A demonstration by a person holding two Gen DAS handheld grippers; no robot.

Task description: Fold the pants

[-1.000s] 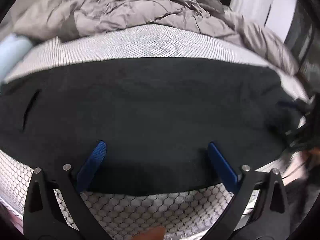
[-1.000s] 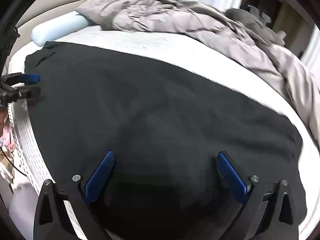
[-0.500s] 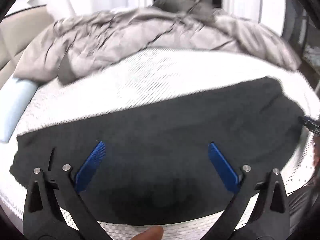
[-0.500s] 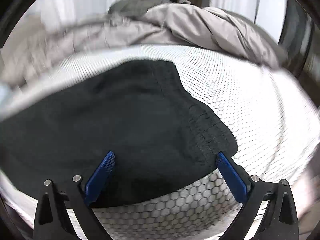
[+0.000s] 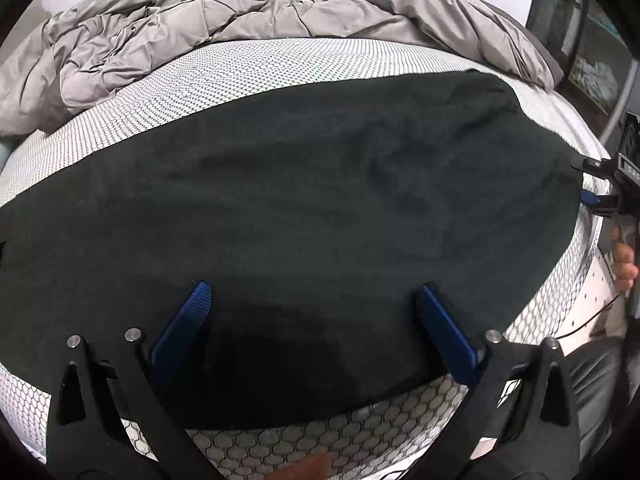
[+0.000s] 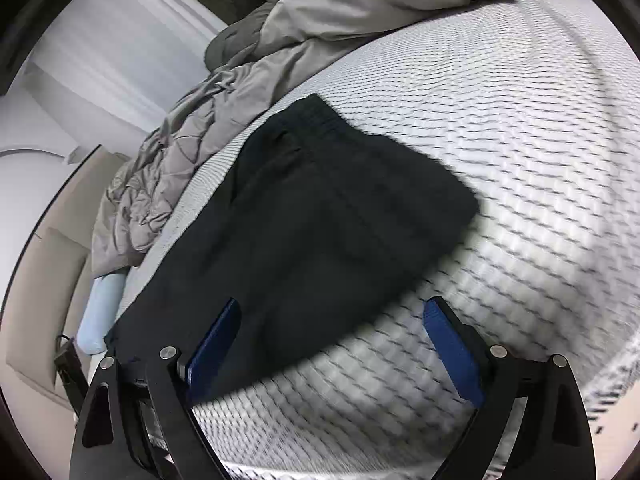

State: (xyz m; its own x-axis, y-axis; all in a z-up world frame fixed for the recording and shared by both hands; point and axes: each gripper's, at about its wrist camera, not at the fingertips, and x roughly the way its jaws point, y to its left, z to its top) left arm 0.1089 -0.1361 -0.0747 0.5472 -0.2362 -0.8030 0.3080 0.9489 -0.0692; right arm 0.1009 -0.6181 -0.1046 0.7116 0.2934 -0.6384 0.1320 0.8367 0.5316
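Black pants [image 5: 304, 184] lie flat across the white honeycomb mattress [image 5: 256, 64]. My left gripper [image 5: 316, 312] is open and empty, hovering above the near edge of the pants. My right gripper [image 6: 334, 332] is open and empty over the waistband end of the pants [image 6: 320, 216], at the mattress edge. The elastic waistband [image 6: 316, 116] points away from me in the right wrist view. The right gripper also shows at the far right of the left wrist view [image 5: 596, 184], beside the pants' end.
A crumpled grey duvet [image 5: 224, 12] is piled along the far side of the bed, also in the right wrist view [image 6: 208, 120]. A pale blue bolster [image 6: 98, 312] lies by the beige headboard [image 6: 36, 280]. Bare mattress [image 6: 520, 120] lies right of the pants.
The left gripper has dropped back closer over the pants. The right gripper has swung round to the waistband end and tilted, both staying open.
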